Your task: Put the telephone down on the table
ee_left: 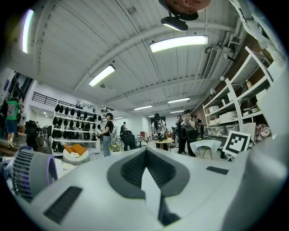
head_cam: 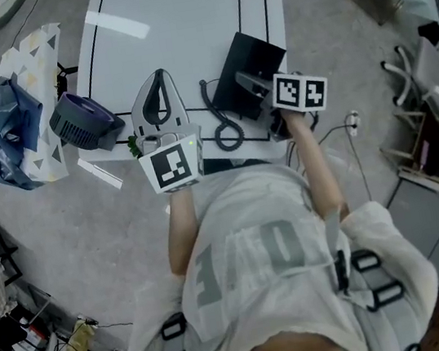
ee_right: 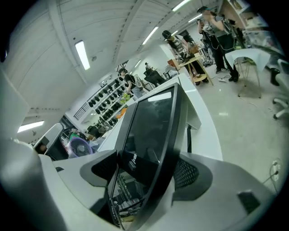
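The black telephone (head_cam: 241, 61) lies tilted near the front right edge of the white table (head_cam: 180, 28). Its coiled cord (head_cam: 226, 130) curls off its left side. My right gripper (head_cam: 253, 84) reaches it from the front. In the right gripper view the telephone (ee_right: 153, 128) stands on edge between the widely spread jaws of my right gripper (ee_right: 149, 169), and I see no pad pressing on it. My left gripper (head_cam: 158, 77) rests over the table's front edge, left of the cord. Its jaws meet at a point, and the left gripper (ee_left: 146, 151) holds nothing.
A purple fan (head_cam: 79, 120) sits at the table's front left corner. A patterned bag (head_cam: 15, 108) lies on the floor to the left. White chairs (head_cam: 427, 76) stand at the right. Several people (ee_left: 158, 128) stand far off by shelves.
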A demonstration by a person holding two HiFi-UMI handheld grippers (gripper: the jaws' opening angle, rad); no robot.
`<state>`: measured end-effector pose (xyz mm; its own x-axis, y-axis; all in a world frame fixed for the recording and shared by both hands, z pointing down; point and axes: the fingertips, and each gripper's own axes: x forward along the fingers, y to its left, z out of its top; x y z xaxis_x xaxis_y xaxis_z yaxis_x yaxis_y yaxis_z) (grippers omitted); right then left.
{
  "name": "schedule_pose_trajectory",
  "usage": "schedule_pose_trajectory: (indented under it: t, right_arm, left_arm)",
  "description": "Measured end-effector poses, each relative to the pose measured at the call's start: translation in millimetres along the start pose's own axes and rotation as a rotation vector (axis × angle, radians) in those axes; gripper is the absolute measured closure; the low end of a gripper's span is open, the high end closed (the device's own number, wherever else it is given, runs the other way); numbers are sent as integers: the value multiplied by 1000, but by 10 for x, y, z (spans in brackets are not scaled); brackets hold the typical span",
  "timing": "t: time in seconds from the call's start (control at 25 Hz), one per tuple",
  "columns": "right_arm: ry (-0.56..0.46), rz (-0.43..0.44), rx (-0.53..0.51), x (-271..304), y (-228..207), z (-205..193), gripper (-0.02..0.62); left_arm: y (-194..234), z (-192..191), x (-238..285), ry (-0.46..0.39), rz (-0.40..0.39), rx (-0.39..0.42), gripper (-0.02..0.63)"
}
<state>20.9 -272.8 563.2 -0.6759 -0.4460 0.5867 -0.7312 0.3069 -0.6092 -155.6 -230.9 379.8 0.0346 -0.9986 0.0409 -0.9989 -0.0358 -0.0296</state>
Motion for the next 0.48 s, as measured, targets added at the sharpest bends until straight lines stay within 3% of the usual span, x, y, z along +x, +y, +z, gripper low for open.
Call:
schedule_pose_trajectory:
  t: [0.48]
  right_arm:
    - [1,-8,20,-12,-18,-14,259]
  left_arm:
    - [-42,-8,25,5,-7,6,598]
